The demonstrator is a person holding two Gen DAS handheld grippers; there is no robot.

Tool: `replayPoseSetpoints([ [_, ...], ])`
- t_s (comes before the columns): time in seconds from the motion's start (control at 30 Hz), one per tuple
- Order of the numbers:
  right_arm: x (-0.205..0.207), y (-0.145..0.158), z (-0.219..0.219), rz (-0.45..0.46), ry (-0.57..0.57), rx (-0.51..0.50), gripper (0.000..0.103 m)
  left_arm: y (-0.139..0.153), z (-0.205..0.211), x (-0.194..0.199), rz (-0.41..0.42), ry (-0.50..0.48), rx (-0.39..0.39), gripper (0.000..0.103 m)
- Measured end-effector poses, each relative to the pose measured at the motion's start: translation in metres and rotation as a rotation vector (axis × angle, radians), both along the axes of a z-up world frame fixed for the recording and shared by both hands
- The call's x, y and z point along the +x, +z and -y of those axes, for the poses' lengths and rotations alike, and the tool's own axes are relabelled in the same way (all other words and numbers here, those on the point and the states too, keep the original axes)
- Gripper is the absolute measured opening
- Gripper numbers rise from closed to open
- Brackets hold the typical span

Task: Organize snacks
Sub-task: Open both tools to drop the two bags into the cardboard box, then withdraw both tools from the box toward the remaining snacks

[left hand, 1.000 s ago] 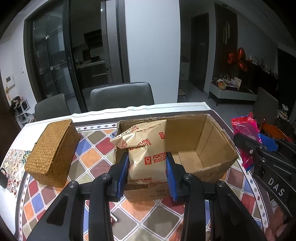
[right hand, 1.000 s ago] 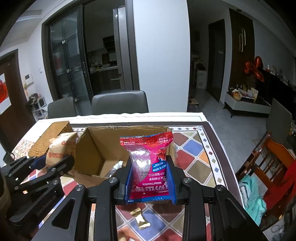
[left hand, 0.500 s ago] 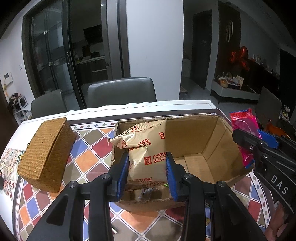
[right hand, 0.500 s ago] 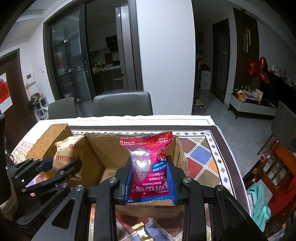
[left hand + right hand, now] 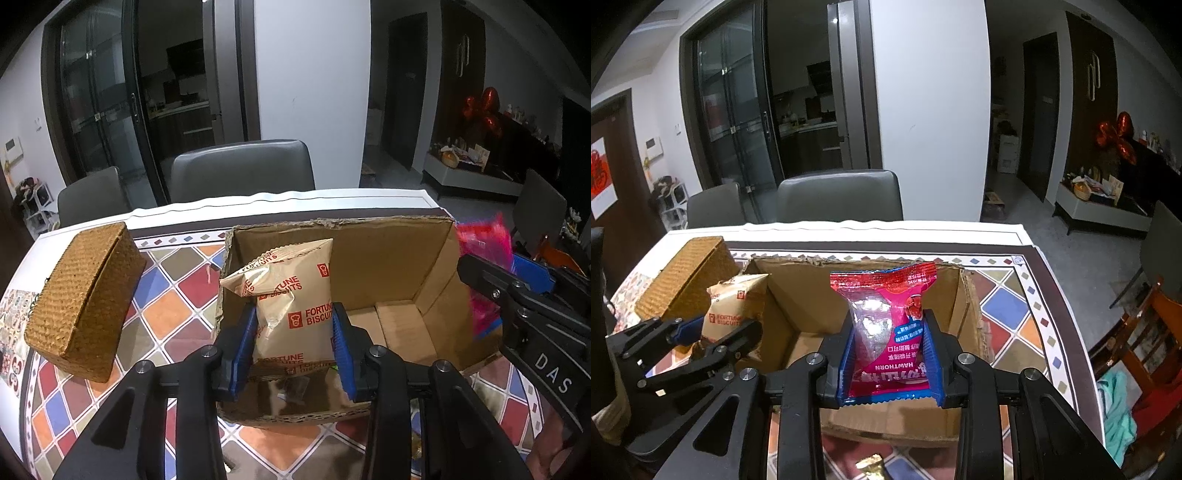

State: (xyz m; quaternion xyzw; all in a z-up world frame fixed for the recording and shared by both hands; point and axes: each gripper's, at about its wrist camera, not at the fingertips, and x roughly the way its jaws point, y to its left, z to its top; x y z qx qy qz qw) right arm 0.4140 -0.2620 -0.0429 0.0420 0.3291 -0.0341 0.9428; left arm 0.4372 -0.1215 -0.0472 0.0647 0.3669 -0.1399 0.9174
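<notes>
Patterned tablecloth (image 5: 177, 306) carries an open cardboard box (image 5: 388, 229). Left gripper (image 5: 295, 343) clamps a Fortune Biscuits bag (image 5: 295, 295) over it, right gripper (image 5: 888, 362) a Hawthorn packet (image 5: 886, 314). Next, likely lower and release both inside.

Black left claw (image 5: 294, 341), blue pads (image 5: 244, 341), silver screws.
</notes>
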Motion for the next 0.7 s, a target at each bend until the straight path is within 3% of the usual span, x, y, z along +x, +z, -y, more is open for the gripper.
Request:
replayPoseSetpoints([
  [0.07, 0.001, -0.001, 0.002, -0.005, -0.002, 0.008, 0.046, 0.0, -0.001, -0.001, 0.002, 0.005, 0.002, 0.05],
  [0.13, -0.002, -0.003, 0.004, -0.002, -0.008, 0.017, 0.062, 0.002, -0.002, -0.003, 0.011, 0.012, 0.004, 0.06],
  [0.33, -0.007, -0.001, 0.007, 0.006, -0.024, 0.015, 0.064, 0.01, -0.005, -0.011, 0.035, 0.029, 0.013, 0.074],
  [0.7, -0.033, 0.02, 0.011, 0.044, -0.051, 0.007, 0.069, 0.032, -0.011, -0.038, 0.079, 0.047, 0.019, 0.078],
])
